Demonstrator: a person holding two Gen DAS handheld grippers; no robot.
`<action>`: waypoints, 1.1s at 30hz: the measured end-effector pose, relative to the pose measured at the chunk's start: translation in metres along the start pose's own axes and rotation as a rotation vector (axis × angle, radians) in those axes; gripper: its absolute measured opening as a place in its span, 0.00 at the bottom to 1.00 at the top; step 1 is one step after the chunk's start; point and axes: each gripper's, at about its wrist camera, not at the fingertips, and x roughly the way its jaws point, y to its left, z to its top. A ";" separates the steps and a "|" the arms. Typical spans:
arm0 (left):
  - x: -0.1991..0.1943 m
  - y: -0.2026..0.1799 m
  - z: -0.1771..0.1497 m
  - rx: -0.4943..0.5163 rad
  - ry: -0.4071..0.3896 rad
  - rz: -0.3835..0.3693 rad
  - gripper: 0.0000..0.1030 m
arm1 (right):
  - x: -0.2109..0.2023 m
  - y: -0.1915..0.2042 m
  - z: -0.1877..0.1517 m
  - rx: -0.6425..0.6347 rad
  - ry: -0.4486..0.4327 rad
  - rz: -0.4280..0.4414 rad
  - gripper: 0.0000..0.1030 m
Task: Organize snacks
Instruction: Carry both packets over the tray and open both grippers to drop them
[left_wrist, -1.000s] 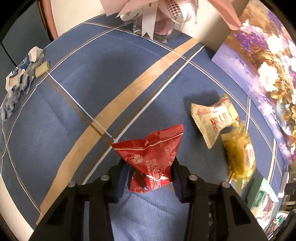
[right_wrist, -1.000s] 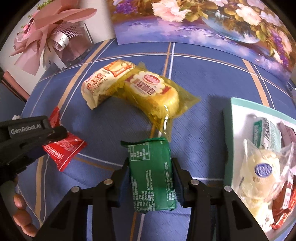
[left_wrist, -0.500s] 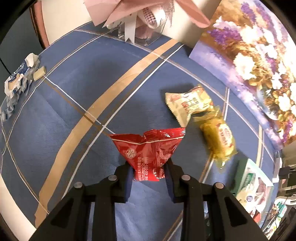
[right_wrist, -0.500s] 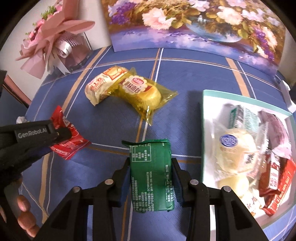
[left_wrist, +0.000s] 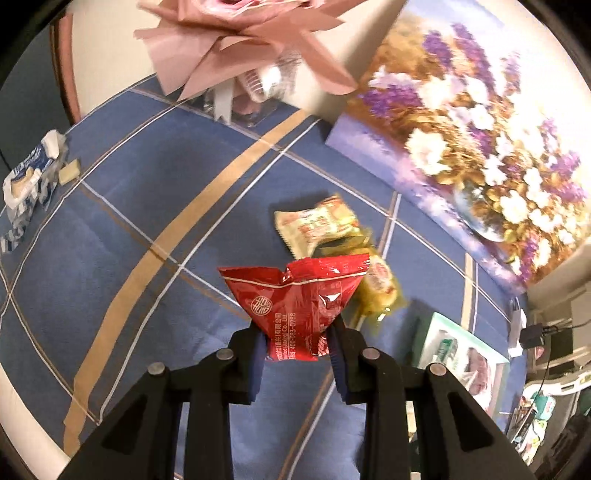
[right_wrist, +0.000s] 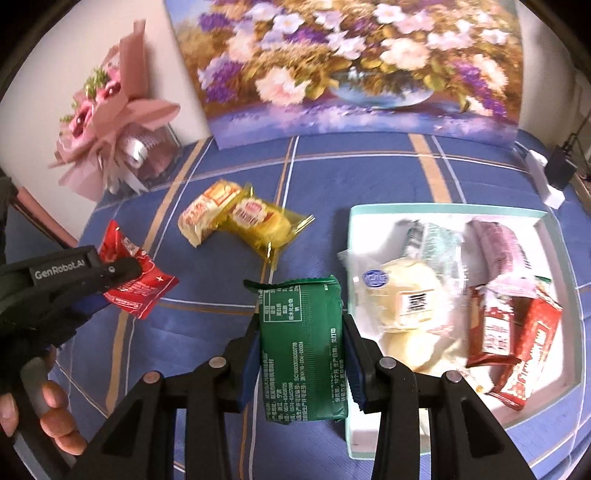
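A: In the left wrist view, the left gripper (left_wrist: 298, 338) clamps a crinkled red foil snack packet (left_wrist: 295, 295); its jaws have just been closing on it. Two wrapped snacks lie at one o'clock.

B: In the right wrist view, the right gripper (right_wrist: 301, 354) pinches a flat green foil snack bar (right_wrist: 301, 350). The white shallow cardboard tray (right_wrist: 443, 212) sits at three o'clock. Carry both high over its rim, I think. Two packets remain on the cloth.
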 end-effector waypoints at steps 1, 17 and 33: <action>-0.003 -0.005 -0.001 0.011 -0.006 -0.001 0.31 | -0.004 -0.004 0.002 0.010 -0.007 -0.001 0.41; -0.017 -0.109 -0.043 0.247 0.044 -0.146 0.31 | -0.043 -0.154 0.014 0.361 -0.028 -0.183 0.41; -0.002 -0.176 -0.098 0.419 0.167 -0.188 0.31 | -0.065 -0.252 -0.016 0.568 0.028 -0.332 0.41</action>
